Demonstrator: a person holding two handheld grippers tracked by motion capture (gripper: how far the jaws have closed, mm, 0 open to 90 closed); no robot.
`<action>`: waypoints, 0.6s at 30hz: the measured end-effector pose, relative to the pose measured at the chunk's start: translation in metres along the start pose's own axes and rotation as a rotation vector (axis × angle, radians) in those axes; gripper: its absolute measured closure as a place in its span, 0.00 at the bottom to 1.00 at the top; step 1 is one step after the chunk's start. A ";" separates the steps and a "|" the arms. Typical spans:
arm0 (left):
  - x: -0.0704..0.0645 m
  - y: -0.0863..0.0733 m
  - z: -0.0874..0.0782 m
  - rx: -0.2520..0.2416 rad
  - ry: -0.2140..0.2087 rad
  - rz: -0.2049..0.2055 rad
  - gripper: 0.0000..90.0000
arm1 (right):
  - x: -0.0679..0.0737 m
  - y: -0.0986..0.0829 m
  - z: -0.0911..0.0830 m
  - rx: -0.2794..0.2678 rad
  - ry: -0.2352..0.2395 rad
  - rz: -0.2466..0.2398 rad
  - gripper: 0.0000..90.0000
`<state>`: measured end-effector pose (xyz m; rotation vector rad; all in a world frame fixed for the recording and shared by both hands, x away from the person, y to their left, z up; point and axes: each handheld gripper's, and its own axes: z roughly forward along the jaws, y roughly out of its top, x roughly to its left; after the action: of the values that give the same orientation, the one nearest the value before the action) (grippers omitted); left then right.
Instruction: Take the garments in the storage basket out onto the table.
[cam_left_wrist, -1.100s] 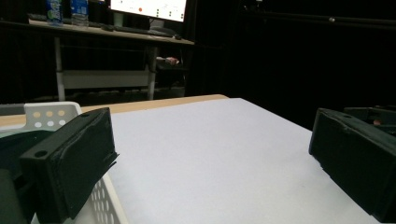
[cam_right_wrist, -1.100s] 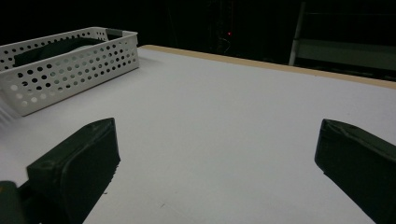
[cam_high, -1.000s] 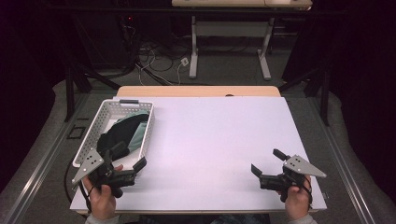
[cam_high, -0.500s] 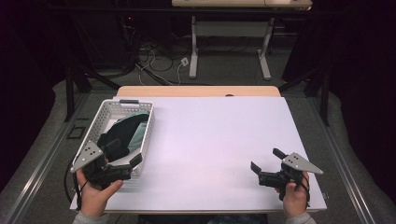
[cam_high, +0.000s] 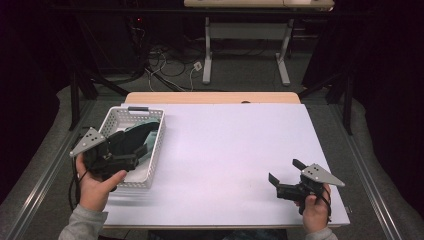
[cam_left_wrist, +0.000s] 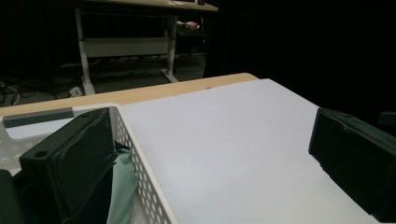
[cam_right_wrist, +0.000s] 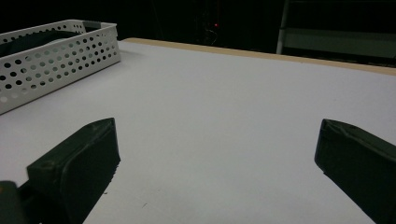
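A white perforated basket (cam_high: 150, 150) stands at the table's left. It holds a dark cloth (cam_high: 131, 136) and a pale green cloth (cam_left_wrist: 122, 184). A hand holds my left gripper (cam_high: 131, 150) over the basket's near left part, open. In the left gripper view its left jaw sits low inside the basket beside the green cloth, its right jaw stands over the white table, and the basket wall (cam_left_wrist: 140, 186) runs between them. My right gripper (cam_high: 284, 170) rests low at the front right of the table, open with nothing between its jaws.
The white tabletop (cam_high: 230, 150) stretches between the basket and the right gripper, with a wooden strip (cam_high: 212, 97) along its far edge. Beyond it stand desk legs (cam_high: 207, 50) and floor cables. The right gripper view has the basket (cam_right_wrist: 56, 56) at far left.
My left gripper has moved left and away from the front edge, rising over the basket's near end. The right gripper has stayed put.
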<state>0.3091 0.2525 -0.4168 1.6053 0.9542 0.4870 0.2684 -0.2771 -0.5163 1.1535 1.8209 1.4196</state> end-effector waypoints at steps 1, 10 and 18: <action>0.002 0.003 0.001 0.012 0.000 0.002 0.01 | 0.000 0.000 -0.001 -0.001 -0.004 -0.003 0.00; 0.010 0.018 0.014 0.046 0.029 0.020 0.01 | 0.001 -0.002 -0.001 0.004 -0.002 -0.004 0.00; 0.026 0.024 0.020 0.073 0.073 0.000 0.01 | 0.000 -0.002 -0.002 0.001 -0.007 0.001 0.00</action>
<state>0.3467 0.2599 -0.4043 1.6622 1.0376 0.5191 0.2657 -0.2783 -0.5178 1.1593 1.8168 1.4132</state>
